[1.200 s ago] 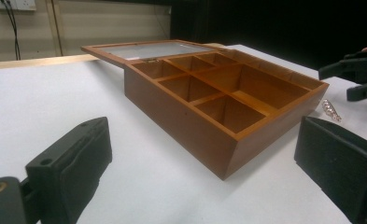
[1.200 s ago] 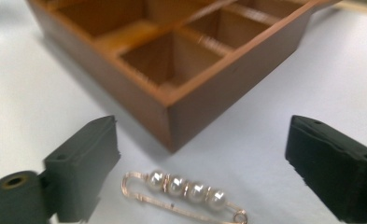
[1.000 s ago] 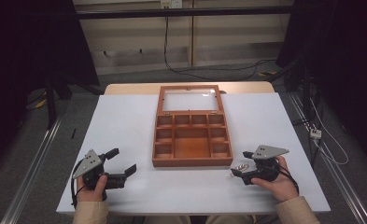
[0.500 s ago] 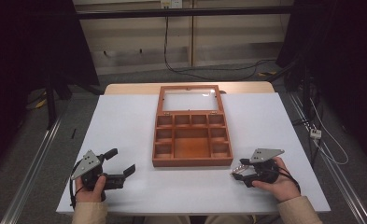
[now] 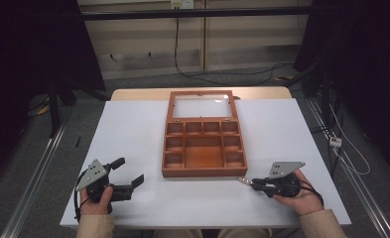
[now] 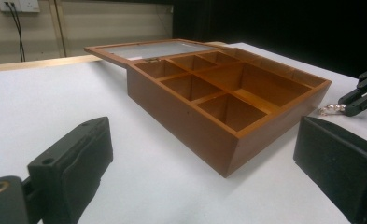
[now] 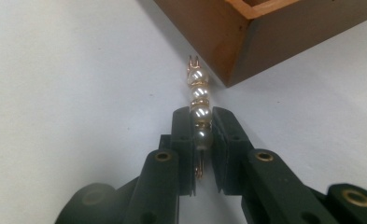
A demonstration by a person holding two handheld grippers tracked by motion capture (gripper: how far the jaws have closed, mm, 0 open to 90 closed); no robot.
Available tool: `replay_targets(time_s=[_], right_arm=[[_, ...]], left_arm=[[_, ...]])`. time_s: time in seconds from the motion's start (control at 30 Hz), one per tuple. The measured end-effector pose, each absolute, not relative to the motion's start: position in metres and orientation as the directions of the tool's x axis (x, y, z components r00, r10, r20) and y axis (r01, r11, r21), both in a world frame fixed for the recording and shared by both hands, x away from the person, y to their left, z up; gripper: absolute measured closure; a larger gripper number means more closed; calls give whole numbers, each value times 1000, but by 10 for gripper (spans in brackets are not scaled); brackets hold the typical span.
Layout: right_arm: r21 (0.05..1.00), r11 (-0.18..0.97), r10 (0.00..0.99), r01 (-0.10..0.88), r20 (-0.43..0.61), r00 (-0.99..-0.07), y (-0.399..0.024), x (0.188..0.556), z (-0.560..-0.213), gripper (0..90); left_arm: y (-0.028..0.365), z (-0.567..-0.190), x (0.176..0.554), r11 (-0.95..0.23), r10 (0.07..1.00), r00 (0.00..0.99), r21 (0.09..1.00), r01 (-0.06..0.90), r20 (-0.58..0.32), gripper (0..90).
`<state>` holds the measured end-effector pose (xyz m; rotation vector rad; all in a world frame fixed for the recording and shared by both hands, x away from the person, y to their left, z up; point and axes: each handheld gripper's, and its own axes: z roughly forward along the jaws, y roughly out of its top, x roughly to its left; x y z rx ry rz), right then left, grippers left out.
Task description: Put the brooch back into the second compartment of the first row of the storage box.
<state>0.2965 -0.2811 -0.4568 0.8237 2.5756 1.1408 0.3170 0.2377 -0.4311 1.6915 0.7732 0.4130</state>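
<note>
Right gripper [image 7: 202, 135] has just been closing and is now pinched on the pearl clip [image 7: 199, 109]; the rear pearls are caught between the jaws, the rest sticks out ahead with its forked gold tip. The clip lies at the near right corner of the wooden box [image 5: 204, 141], just beside it, low over the white surface [image 5: 133, 129] near the surface's front edge. Left gripper [image 5: 128, 181] is held by the near left corner of the surface, jaws spread, nothing between them.

Step judged: clip picked, to be carried into a box compartment. The grip is narrow and on round beads, so slip or twist is likely; pressure should be kept steady. A straight lift is advised first, so the protruding tip is cleared over the box wall. The clip should be lowered into a compartment before release. The hinged glass lid [image 5: 201, 105] lies open flat toward the far edge and is not in the way.
</note>
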Motion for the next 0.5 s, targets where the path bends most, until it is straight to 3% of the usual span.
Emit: replay_targets(time_s=[0.5], right_arm=[[793,429,556,433,145,-818,-282,292,-449,806]], left_arm=[[238,-430,317,-112,682,721,957,268,-122,45]])
